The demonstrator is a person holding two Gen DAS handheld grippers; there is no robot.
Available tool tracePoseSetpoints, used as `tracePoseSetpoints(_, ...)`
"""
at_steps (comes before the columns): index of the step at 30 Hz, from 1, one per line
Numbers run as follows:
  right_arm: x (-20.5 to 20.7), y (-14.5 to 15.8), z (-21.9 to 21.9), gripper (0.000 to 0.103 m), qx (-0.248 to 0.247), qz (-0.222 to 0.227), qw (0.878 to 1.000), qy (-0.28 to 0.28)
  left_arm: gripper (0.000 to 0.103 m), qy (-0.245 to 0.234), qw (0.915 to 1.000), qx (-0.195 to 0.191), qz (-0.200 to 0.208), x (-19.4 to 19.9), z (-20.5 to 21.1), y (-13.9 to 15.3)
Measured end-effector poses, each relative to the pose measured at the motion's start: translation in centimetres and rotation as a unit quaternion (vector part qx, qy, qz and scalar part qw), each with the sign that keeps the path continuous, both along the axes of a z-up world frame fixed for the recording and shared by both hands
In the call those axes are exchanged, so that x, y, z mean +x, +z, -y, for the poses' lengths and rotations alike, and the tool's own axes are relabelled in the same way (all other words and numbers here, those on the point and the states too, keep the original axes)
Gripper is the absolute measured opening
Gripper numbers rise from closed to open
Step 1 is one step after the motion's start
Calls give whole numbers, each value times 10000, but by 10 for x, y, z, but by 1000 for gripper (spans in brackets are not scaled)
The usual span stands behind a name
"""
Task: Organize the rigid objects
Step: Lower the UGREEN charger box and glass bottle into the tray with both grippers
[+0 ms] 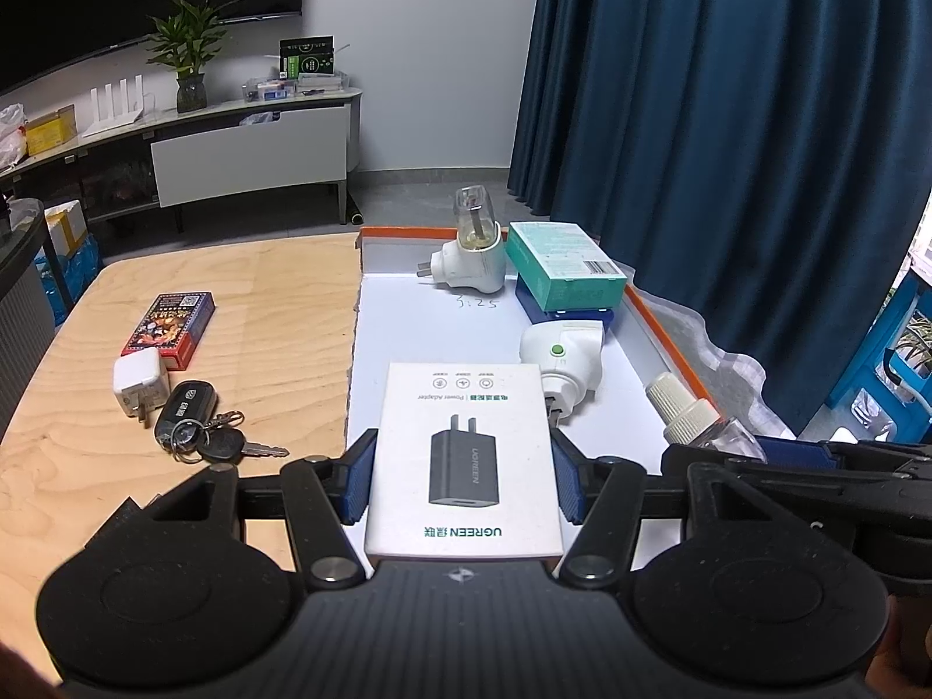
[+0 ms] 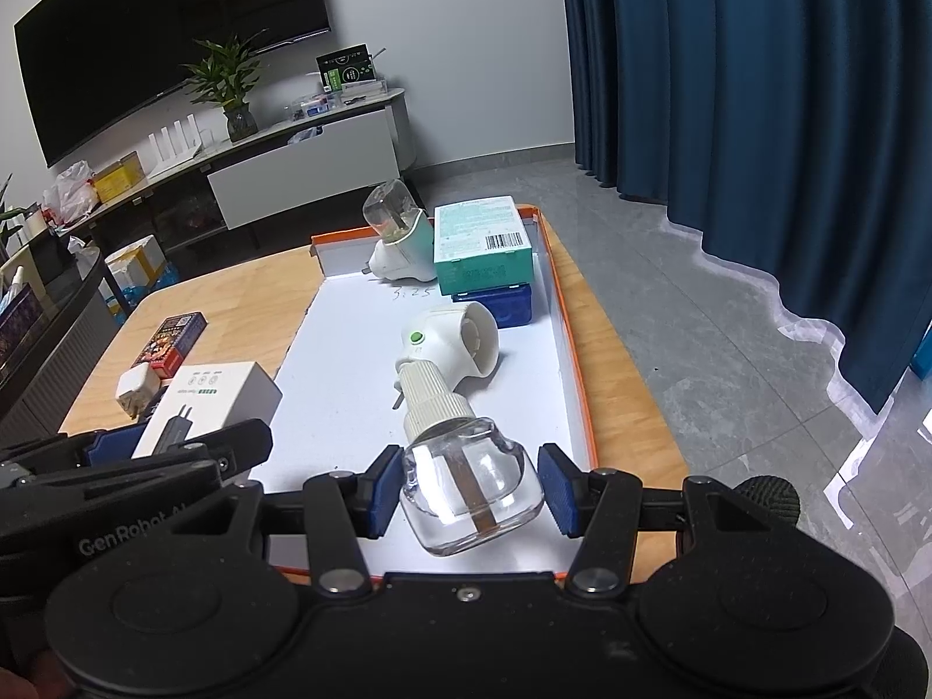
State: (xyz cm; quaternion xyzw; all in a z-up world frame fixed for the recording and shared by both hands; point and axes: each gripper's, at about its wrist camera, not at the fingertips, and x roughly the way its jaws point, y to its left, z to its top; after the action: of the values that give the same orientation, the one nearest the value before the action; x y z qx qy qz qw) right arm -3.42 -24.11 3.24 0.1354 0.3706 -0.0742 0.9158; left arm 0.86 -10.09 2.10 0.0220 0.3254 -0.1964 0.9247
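1. The sorting looks a little over half done. Already in the tray [image 1: 670, 326] are a plug-in vaporiser [image 1: 472, 259] at the far end, a teal box [image 1: 562, 268] lying on a blue box [image 1: 536, 300], and a second vaporiser body [image 1: 562, 358] on its side.
2. The left claw [image 1: 460, 480] pinches the white adapter box [image 1: 466, 460] across its sides, holding it over the tray's near left edge.
3. The right claw [image 2: 472, 489] has a clear glass bottle [image 2: 472, 480] between its pads; the left pad looks to touch the glass, while the right shows a sliver of gap, so I cannot tell if the grip is firm. It hangs over the tray's near end, ribbed cap [image 2: 425, 393] pointing away.
4. Left on the desk [image 1: 262, 291]: a card pack [image 1: 169, 320], a white charger [image 1: 140, 384] and keys [image 1: 204, 425].
5. The adapter box is flat, stiff and printed with a black plug; the bottle is smooth with a wick inside, and probably slippery.
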Motion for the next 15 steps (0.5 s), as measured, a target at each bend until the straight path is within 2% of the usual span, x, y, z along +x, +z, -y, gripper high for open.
tracePoseSetpoints(15, 2, -5, 3, 62, -13, -33, 10000, -44, 59, -4, 10000, -20, -39, 3, 2, -2)
